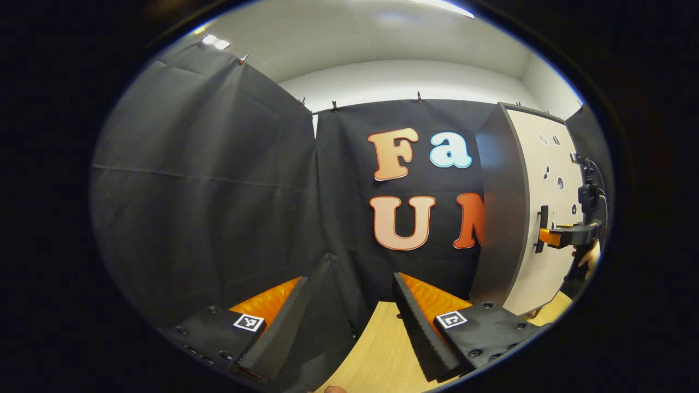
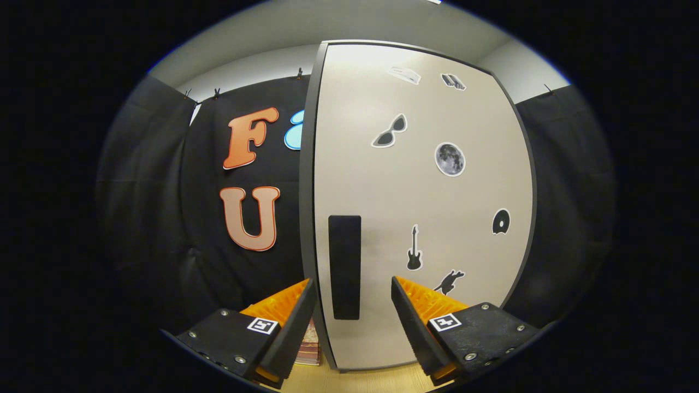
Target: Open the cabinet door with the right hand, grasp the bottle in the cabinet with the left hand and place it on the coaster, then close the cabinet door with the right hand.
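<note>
Handle first: the right gripper, jaws spread wide and empty, faces the closed cabinet door; it should straddle that dark vertical bar squarely before pulling. Left gripper waits open, beside the cabinet; bottle presumably behind the door.

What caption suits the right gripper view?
Open right hand-held gripper faces the closed cabinet door, lined up with its dark handle.

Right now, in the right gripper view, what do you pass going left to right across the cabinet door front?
Door's dark left edge → black handle → guitar sticker → moon sticker → disc sticker. The right gripper sits open below, fingers either side of the handle.
</note>
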